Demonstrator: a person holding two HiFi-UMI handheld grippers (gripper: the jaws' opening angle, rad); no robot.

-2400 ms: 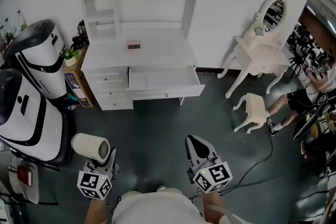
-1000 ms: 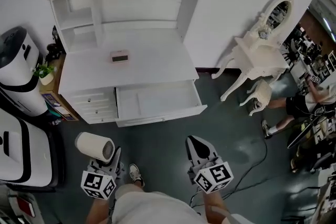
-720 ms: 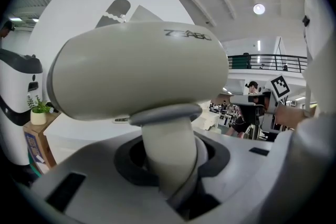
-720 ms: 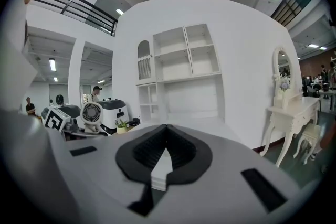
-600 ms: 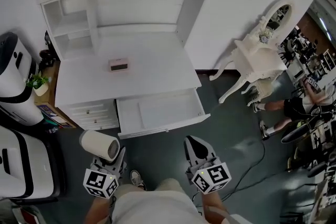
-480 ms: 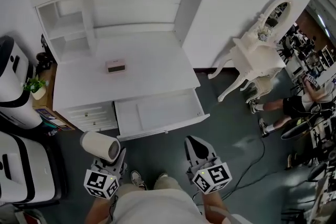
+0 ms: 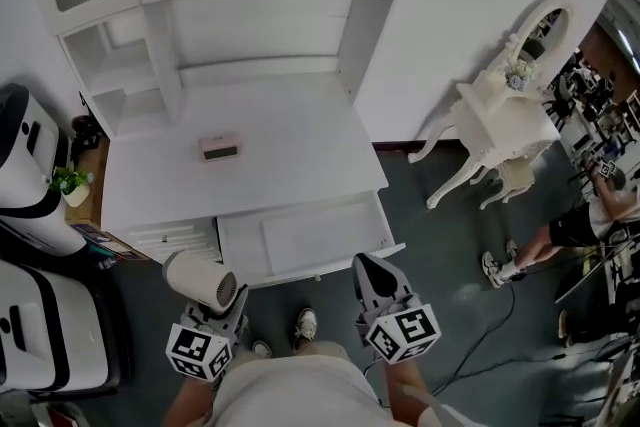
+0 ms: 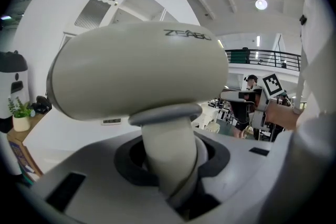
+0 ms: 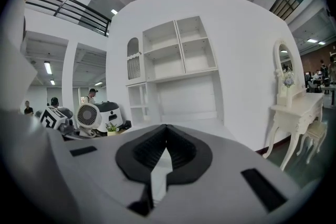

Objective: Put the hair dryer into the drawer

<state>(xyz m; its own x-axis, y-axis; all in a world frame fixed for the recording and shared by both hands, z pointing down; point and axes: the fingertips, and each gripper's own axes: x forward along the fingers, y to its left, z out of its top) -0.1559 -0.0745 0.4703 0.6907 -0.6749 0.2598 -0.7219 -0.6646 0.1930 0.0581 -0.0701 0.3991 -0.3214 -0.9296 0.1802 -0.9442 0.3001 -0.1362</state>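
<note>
Lettering beginning "ZEAB" is showing on the cream dryer's [image 8: 136,71] rounded barrel, only in the left gripper view. Just short of the open drawer [image 7: 300,235], the left claw [image 8: 168,176] is clenching the dryer's handle. Beside it, the right claw [image 7: 375,277] is sitting closed, empty, its view catching the rear grille.
</note>
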